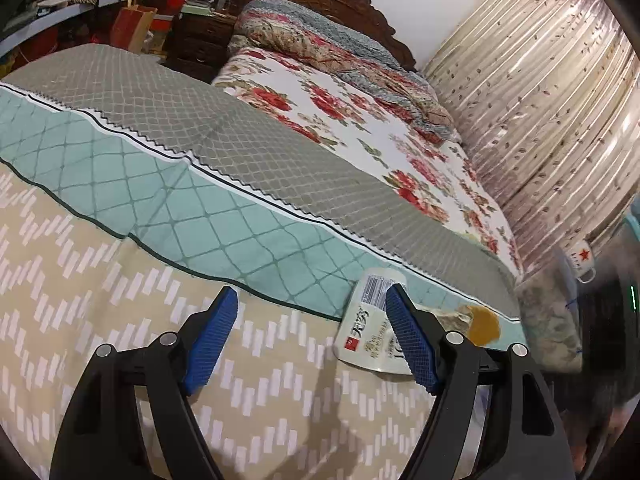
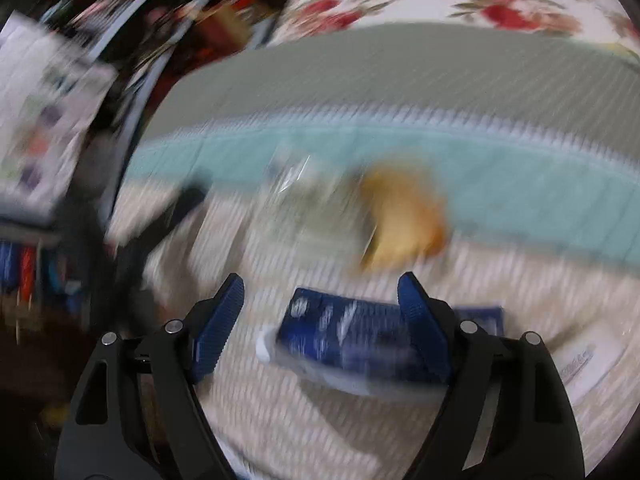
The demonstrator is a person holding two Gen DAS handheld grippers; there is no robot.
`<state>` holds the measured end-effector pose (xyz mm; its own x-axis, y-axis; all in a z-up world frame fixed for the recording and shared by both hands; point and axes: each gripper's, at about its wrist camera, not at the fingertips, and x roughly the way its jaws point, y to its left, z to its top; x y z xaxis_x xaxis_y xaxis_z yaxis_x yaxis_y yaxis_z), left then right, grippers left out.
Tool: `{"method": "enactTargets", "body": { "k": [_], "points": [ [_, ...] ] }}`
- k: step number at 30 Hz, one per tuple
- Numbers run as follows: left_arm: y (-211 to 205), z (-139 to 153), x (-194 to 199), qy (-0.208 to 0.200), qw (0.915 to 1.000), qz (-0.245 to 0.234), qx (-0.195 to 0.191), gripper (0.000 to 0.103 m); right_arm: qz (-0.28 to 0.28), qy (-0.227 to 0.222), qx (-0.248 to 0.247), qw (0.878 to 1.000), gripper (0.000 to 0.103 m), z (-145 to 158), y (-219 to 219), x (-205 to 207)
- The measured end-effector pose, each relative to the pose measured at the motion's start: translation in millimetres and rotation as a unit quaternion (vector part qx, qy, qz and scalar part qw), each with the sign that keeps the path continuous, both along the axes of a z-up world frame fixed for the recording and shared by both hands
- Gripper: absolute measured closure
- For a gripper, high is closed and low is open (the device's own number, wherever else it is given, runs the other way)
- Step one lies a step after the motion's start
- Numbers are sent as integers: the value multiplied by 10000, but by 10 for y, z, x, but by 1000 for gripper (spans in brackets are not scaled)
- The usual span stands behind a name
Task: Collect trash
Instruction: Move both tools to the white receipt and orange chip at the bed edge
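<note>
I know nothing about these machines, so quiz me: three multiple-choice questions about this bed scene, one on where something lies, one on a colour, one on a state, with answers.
1. Where does the white wrapper lie?
A. on the floor
B. on the bed cover
C. on a shelf

2. What colour are the left gripper pads?
A. red
B. blue
C. yellow

3. How does the right gripper stand?
A. shut on a cup
B. shut on nothing
C. open, holding nothing

Answers:
1 B, it rests on the beige patterned cover near the teal band.
2 B, both pads are blue.
3 C, its pads stand wide apart above the blurred blue packet.
</note>
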<state>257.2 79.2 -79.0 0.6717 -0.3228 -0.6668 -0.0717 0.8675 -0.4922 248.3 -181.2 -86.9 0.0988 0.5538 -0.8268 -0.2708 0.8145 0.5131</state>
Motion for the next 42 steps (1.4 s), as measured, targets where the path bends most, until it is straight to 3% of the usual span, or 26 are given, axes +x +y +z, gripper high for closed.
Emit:
{"method": "enactTargets", "body": {
  "k": [4, 7, 13, 18, 21, 26, 29, 33, 37, 42],
  "points": [
    [-77, 2, -3, -6, 9998, -183, -45, 31, 139, -496, 339, 9981, 24, 27, -115, -800],
    [-155, 4, -12, -13, 9997, -191, 124, 31, -208, -929, 326, 9949, 24, 116, -255, -974],
    [-178, 25, -36, -108, 9995, -141, 270, 31, -1031, -1489, 237, 9832, 25, 354, -439, -522],
    [-200, -19, 21, -8, 9994, -239, 253, 30, -1706, -1156, 90, 9785, 34, 282, -656, 18],
    [-184, -38, 44, 43, 9995, -256, 184, 30, -1963, -1255, 311, 9720, 34, 508, -961, 15],
    [-190, -91, 85, 216, 9992, -310, 108, 30, -2318, -1785, -86, 9562, 30, 862, -1563, -309],
    [-222, -90, 87, 229, 9991, -317, 186, 28, -2630, -1620, -64, 9511, 29, 815, -1887, -425],
    [-254, -67, 67, 158, 9990, -292, 306, 28, -2848, -1003, 534, 9518, 29, 446, -1960, -256],
    [-252, -56, 72, 107, 9991, -246, 326, 28, -2626, -568, 880, 9592, 29, 121, -1599, 57],
    [-236, -82, 71, 156, 9992, -278, 243, 28, -2103, -668, 410, 9745, 29, 5, -896, 575]
  ]
}}
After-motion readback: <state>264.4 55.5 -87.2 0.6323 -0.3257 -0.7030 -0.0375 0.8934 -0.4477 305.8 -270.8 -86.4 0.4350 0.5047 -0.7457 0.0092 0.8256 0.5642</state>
